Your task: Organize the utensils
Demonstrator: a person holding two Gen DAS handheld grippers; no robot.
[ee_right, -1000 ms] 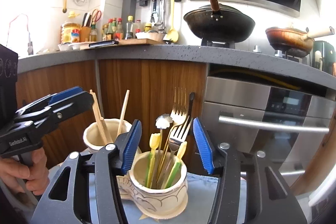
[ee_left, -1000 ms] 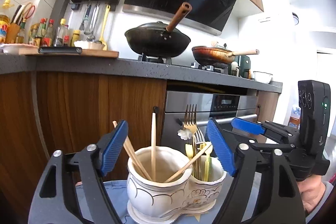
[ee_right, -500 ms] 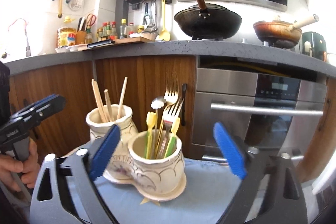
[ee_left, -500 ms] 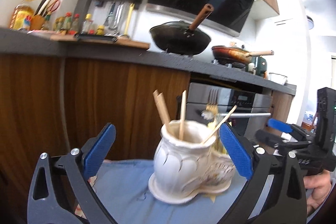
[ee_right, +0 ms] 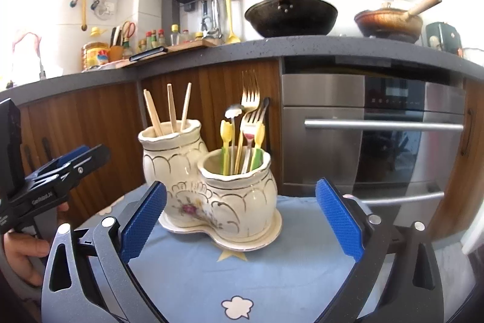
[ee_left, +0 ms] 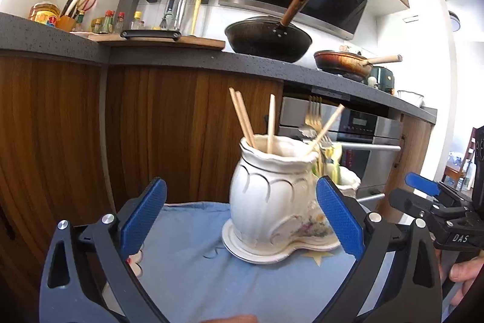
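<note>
A white ceramic double holder (ee_right: 211, 202) stands on a blue cloth (ee_right: 242, 277). Its taller pot (ee_left: 269, 189) holds wooden chopsticks (ee_left: 245, 120). The lower pot (ee_right: 239, 192) holds gold forks (ee_right: 250, 99), a spoon and yellow-green handled pieces. My left gripper (ee_left: 240, 183) is open and empty, a little short of the taller pot. My right gripper (ee_right: 241, 185) hangs just short of the lower pot, its jaws opening wide with nothing held. Each gripper shows at the edge of the other's view, the right one (ee_left: 423, 186) and the left one (ee_right: 75, 159).
Behind the holder run wooden cabinet fronts (ee_left: 151, 126) and a steel oven (ee_right: 378, 135). On the dark counter (ee_right: 272, 46) above stand a black wok (ee_right: 290, 15) and a brown pan (ee_right: 390, 21). A hand (ee_right: 21, 253) grips the left tool.
Both grippers have opened wide and drawn back and down from the holder. The pots, which sat right between the fingers, now stand farther off.
</note>
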